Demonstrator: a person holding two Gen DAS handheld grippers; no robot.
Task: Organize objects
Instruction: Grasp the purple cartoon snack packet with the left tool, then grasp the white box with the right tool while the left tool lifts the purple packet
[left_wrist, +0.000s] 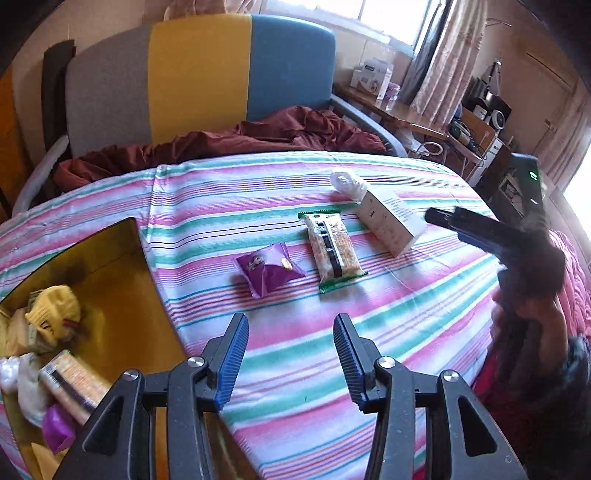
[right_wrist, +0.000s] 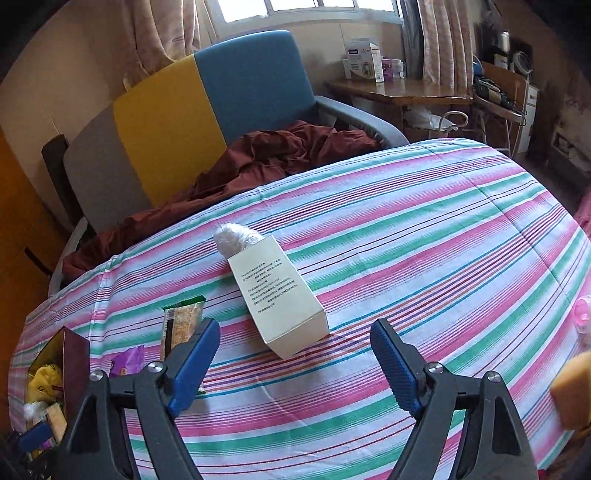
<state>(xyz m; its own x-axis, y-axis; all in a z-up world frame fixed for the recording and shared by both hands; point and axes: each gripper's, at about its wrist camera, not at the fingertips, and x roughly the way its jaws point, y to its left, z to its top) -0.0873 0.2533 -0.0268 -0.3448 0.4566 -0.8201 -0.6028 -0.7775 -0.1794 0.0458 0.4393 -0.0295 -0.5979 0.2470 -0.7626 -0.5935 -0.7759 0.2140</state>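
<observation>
Right gripper (right_wrist: 293, 363), jaws apart and empty, faces the white carton (right_wrist: 280, 299) on the striped bedspread (right_wrist: 443, 229) — best squared across its narrow sides; left gripper (left_wrist: 291, 360) open, empty — box (left_wrist: 122, 280) at near left

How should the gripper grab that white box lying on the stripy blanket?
Probably across its two long sides, near the middle. The white box lies flat on the striped blanket, its near end toward the open right gripper. Coming down from above, fingers either side of the narrow width, looks best. The clear plastic bundle touches its far end, so stay clear of there.
</observation>
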